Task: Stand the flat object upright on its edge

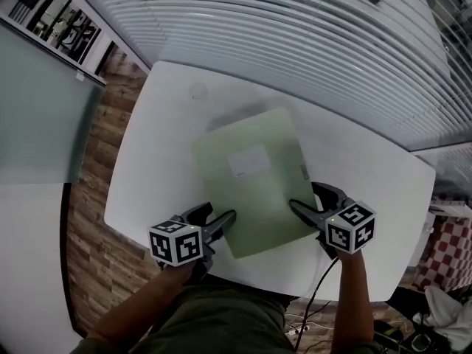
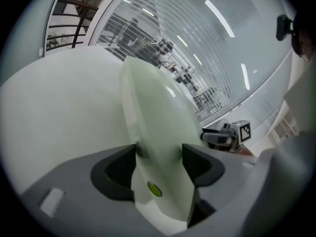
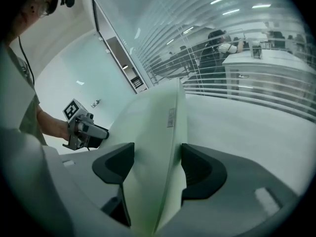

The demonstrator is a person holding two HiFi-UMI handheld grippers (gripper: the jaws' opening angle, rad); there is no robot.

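Observation:
A pale green flat folder (image 1: 251, 175) with a white label lies across the middle of the white table (image 1: 162, 124), and a shadow shows under its far edge. My left gripper (image 1: 227, 220) is shut on its near left corner. My right gripper (image 1: 299, 209) is shut on its near right edge. In the left gripper view the folder (image 2: 158, 117) runs edge-on between the jaws of my left gripper (image 2: 158, 157), with the other gripper (image 2: 227, 135) beyond it. In the right gripper view the folder (image 3: 158, 127) fills the gap in my right gripper (image 3: 157, 159).
The table's near edge lies just under both grippers. Wooden floor (image 1: 96, 153) and a glass partition are to the left. A wall of window blinds (image 1: 295, 35) stands behind the table. A red checkered thing (image 1: 442, 249) sits on the floor at the right.

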